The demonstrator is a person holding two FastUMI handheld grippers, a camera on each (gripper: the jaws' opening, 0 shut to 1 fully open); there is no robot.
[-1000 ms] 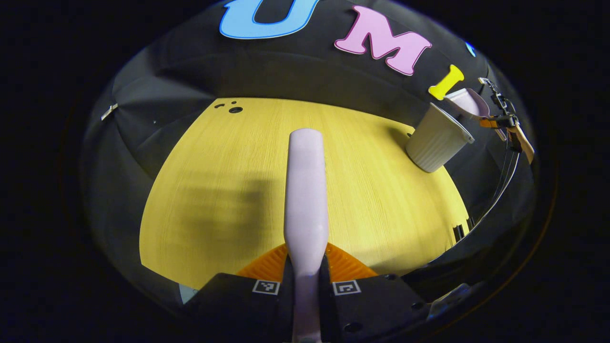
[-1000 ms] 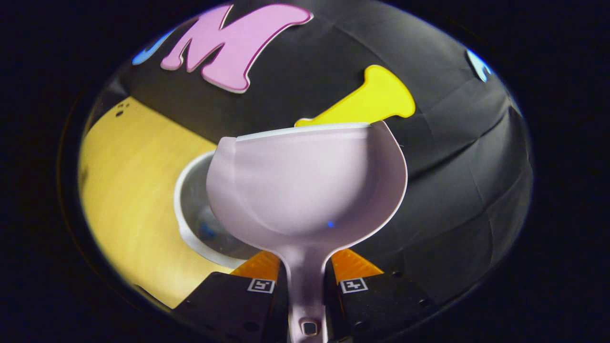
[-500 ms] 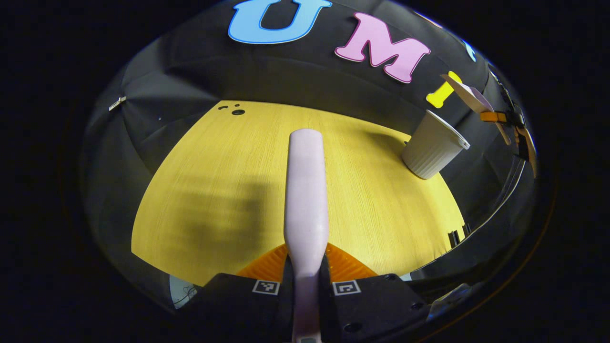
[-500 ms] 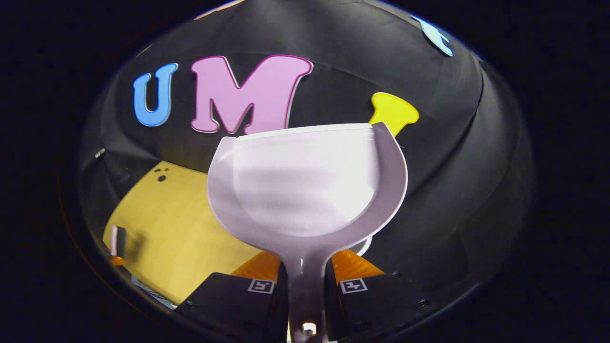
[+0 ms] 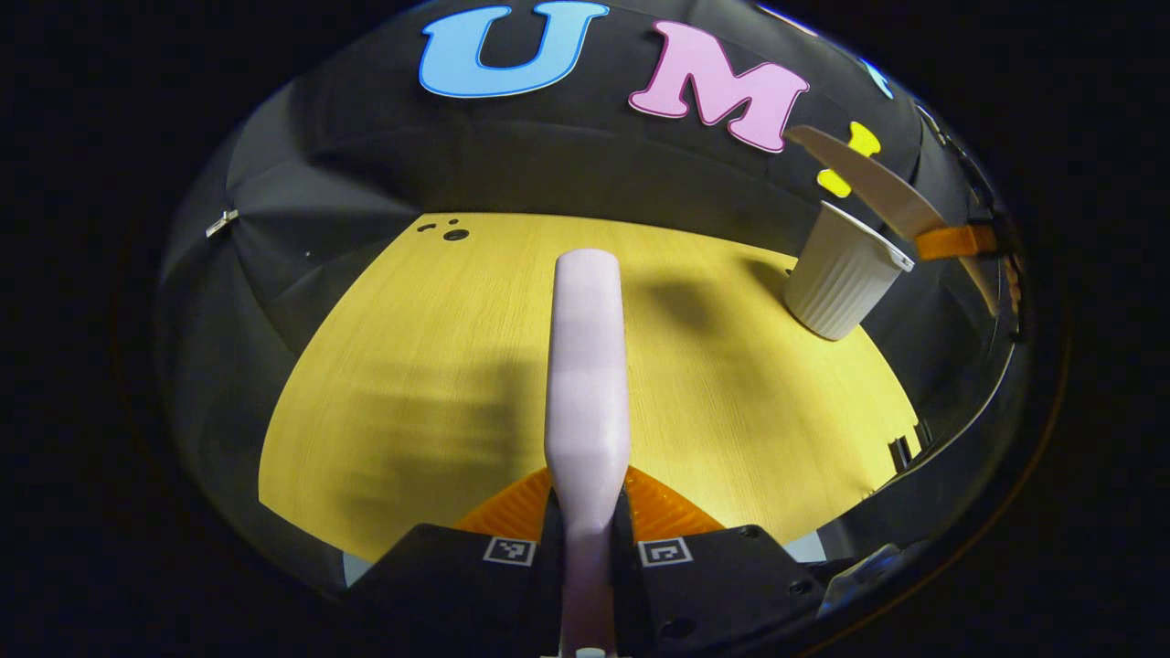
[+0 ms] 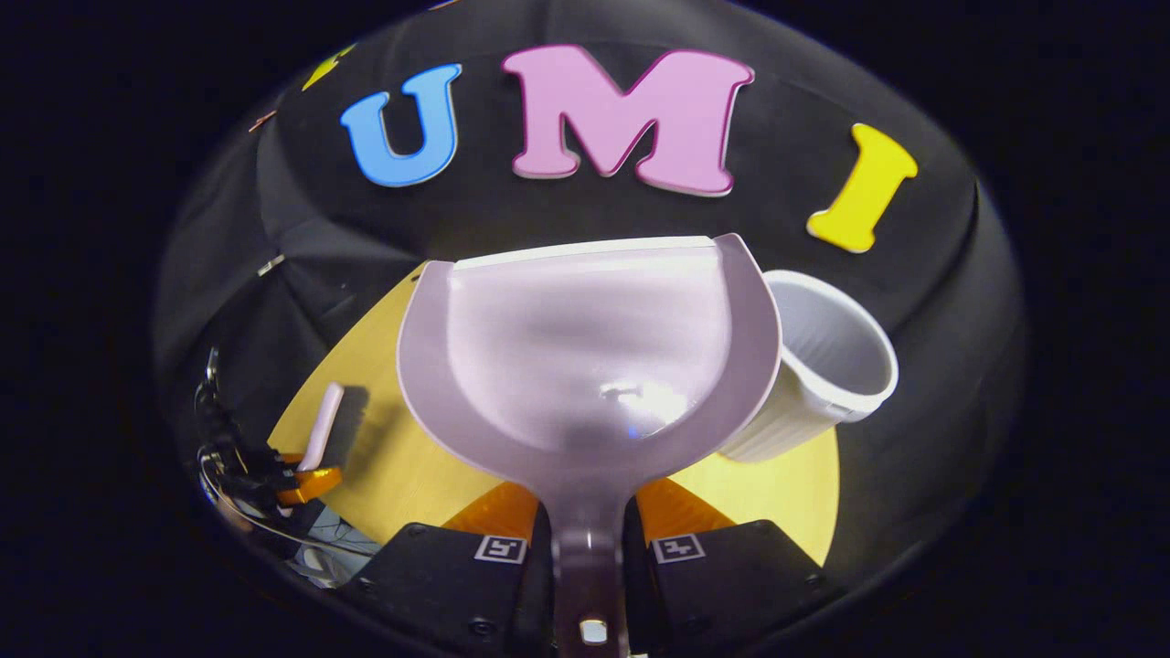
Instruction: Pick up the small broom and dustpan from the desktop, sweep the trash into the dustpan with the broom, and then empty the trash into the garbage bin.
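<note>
In the left gripper view the left gripper (image 5: pixel 587 512) is clamped on the pale handle of the small broom (image 5: pixel 588 366), both fingers pressing its narrow neck; the broom juts forward above the yellow desktop (image 5: pixel 430 347), its bristles hidden from this camera; at the far right of the desktop stands the ribbed white garbage bin (image 5: pixel 841 283), upright, and just above its rim hangs the dustpan (image 5: pixel 864 178), seen edge-on; in the right gripper view the right gripper (image 6: pixel 588 535) is closed on the dustpan's handle, the pan's scoop (image 6: pixel 590 347) facing the camera and looking bare inside; the bin (image 6: pixel 818 375) sits just beside the pan's right edge; the broom (image 6: pixel 322 425) shows far left over the desktop (image 6: pixel 393 466), in the other gripper.
</note>
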